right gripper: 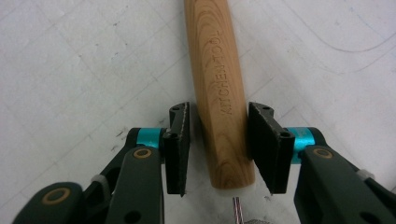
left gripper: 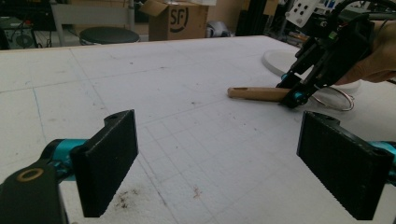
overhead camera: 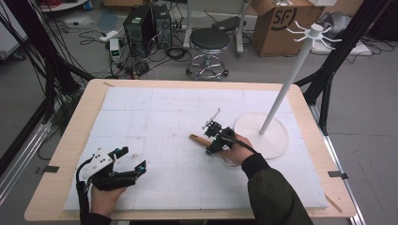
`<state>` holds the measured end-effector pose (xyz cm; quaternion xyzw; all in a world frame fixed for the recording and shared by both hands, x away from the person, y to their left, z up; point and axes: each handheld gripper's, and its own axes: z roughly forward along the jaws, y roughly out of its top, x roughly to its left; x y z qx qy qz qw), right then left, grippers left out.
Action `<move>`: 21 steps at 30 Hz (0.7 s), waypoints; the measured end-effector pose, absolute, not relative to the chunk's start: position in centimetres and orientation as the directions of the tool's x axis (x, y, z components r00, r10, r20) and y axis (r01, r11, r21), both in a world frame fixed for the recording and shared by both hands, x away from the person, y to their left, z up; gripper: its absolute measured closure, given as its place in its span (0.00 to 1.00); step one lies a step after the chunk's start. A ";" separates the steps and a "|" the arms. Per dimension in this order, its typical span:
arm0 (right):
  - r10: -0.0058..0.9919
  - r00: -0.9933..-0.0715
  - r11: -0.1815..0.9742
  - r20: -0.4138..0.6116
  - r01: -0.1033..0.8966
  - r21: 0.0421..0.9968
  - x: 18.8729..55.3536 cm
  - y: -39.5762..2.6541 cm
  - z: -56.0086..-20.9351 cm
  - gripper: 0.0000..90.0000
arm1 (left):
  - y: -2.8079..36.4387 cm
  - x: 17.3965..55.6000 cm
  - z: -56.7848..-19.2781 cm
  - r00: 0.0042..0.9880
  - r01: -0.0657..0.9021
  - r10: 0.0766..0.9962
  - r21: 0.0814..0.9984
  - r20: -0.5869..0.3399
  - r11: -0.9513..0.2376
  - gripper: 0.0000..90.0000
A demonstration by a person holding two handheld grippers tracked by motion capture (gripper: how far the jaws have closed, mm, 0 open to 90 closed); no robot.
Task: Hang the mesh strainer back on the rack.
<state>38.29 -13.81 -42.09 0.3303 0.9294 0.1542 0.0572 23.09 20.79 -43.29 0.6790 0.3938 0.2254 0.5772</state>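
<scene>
Your right gripper (right gripper: 218,144) is down on the mat (overhead camera: 155,117), jaws straddling the handle (right gripper: 219,88) with a thin gap each side, not clamped. Handle: light wood, rounded, "KITCHEN TOOL" stamped along it, white collar and wire (right gripper: 236,205) at the near end, hole in the far end. Your left gripper (left gripper: 217,161) sits well apart, jaws wide, nothing between them.
</scene>
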 end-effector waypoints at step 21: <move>0.591 -0.805 0.768 -0.047 0.544 0.336 37.6 -13.5 -42.0 0.76 | 21.2 22.8 -43.2 0.575 0.270 0.805 0.963 -0.147 -0.017 0.15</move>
